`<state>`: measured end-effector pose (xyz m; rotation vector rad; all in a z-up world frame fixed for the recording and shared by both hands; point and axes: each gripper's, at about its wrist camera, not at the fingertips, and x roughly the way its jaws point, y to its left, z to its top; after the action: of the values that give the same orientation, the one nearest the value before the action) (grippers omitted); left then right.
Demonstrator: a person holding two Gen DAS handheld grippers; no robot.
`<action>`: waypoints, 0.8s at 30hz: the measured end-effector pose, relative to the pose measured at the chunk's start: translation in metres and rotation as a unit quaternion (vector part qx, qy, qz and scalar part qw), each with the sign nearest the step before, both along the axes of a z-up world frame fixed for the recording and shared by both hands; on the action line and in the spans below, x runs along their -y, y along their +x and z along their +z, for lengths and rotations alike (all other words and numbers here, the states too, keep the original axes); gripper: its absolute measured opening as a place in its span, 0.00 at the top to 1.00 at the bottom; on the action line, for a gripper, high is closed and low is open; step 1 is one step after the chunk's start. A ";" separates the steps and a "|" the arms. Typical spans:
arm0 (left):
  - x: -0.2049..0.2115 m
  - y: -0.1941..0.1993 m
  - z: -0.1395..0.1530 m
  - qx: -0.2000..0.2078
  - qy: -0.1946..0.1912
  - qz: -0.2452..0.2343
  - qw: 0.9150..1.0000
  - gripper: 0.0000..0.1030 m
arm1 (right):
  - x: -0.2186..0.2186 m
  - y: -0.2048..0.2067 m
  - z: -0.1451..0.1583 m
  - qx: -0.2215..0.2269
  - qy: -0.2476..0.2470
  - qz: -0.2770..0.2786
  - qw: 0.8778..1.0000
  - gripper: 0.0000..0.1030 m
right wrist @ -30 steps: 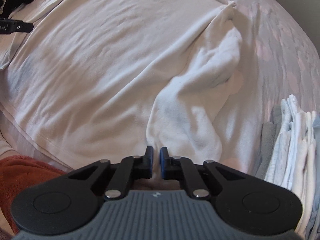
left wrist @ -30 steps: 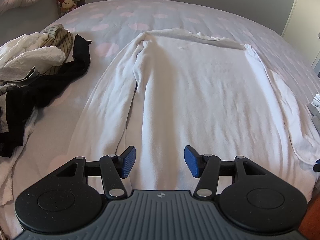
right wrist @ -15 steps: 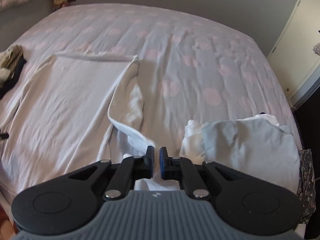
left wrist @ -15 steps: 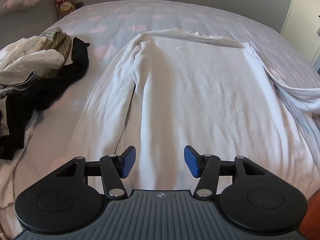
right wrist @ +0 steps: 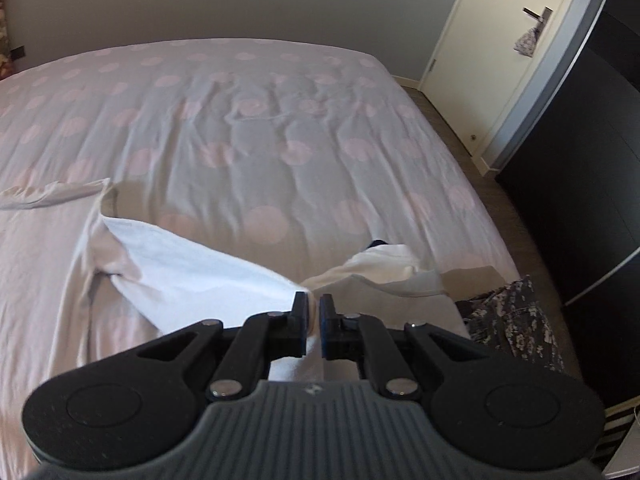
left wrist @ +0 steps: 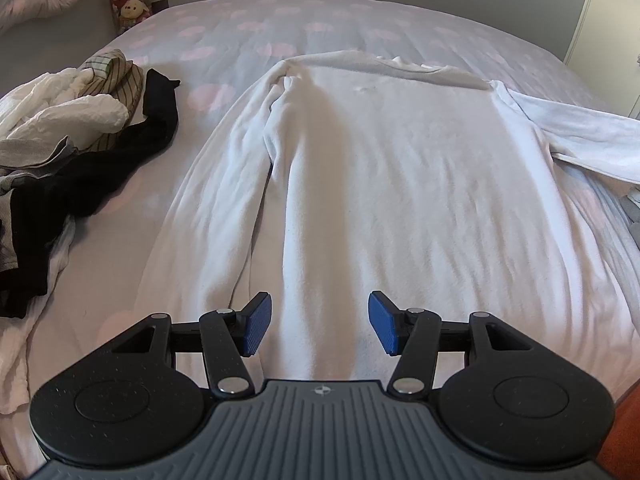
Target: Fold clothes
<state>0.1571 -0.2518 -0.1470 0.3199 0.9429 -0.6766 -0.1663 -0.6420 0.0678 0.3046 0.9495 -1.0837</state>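
A white long-sleeved fleece top (left wrist: pixel 400 184) lies spread flat on the bed with the pale pink-dotted cover (right wrist: pixel 280 128), its hem toward the camera and its collar at the far side, so that each part can be folded over the body. The right gripper (right wrist: pixel 313 320) is closed on the end of the right sleeve (right wrist: pixel 208 276) and holds it lifted and stretched out to the side; I judge this pulls it straight before it is laid across the body. The left gripper (left wrist: pixel 320 326) hangs with its jaws apart and empty above the hem. A pile of unfolded black and white clothes (left wrist: pixel 72 120) waits on the left, and folded pale garments (right wrist: pixel 396 272) lie near the right edge of the bed.
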 end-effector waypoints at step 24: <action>0.018 -0.001 -0.010 0.010 0.041 -0.015 0.999 0.50 | 0.015 -0.053 -0.017 0.068 -0.042 -0.024 0.997 0.73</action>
<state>0.1561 -0.2694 -0.1568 0.4127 0.9489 -0.6618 -0.2193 -0.6574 0.0504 0.3291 0.7767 -1.1294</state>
